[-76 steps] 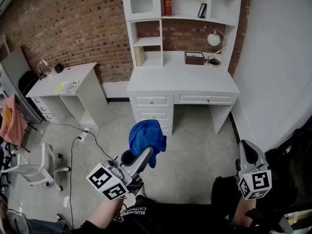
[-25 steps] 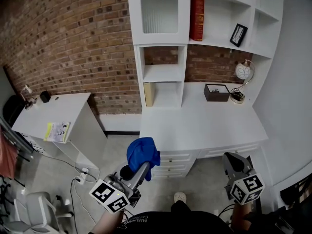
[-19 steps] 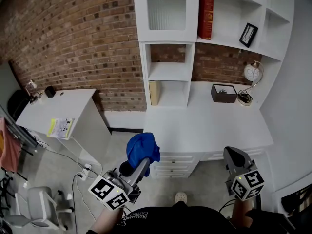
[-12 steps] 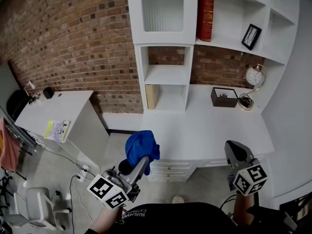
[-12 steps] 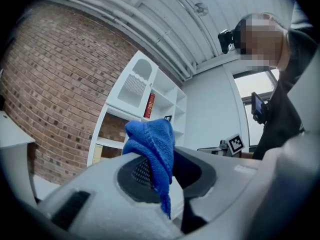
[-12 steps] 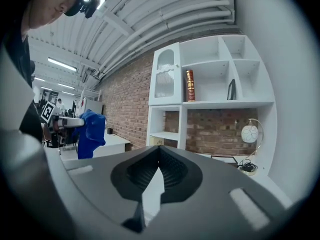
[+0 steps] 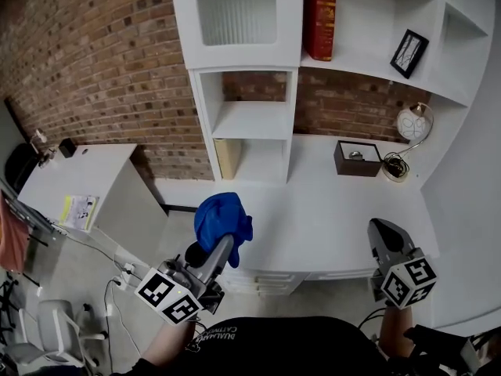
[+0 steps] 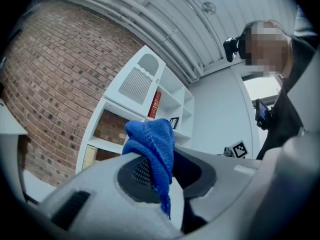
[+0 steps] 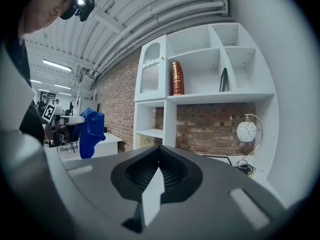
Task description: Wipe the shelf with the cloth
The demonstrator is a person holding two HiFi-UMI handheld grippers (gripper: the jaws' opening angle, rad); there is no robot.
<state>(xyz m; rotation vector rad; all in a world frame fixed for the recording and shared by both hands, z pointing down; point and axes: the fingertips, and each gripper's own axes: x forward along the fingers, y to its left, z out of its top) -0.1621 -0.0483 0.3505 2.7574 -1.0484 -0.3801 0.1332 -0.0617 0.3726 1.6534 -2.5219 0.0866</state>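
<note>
Left gripper (image 7: 213,255) clamped on cloth (image 7: 221,219), near desk's (image 7: 329,218) front edge, clear of shelf (image 7: 250,121). Right gripper (image 7: 383,237) jaws together, empty. Wiping not begun; whole shelf left.

The cloth (image 7: 221,219) is bright blue terry, bunched into a loose ball. One fold is pinched between the jaws of the left gripper (image 7: 222,246), and it is held in the air off the desk's (image 7: 329,225) front left corner. The shelf (image 7: 249,121) is white, with open compartments, and stands upright along the desk's back edge against the brick wall (image 7: 102,61).
</note>
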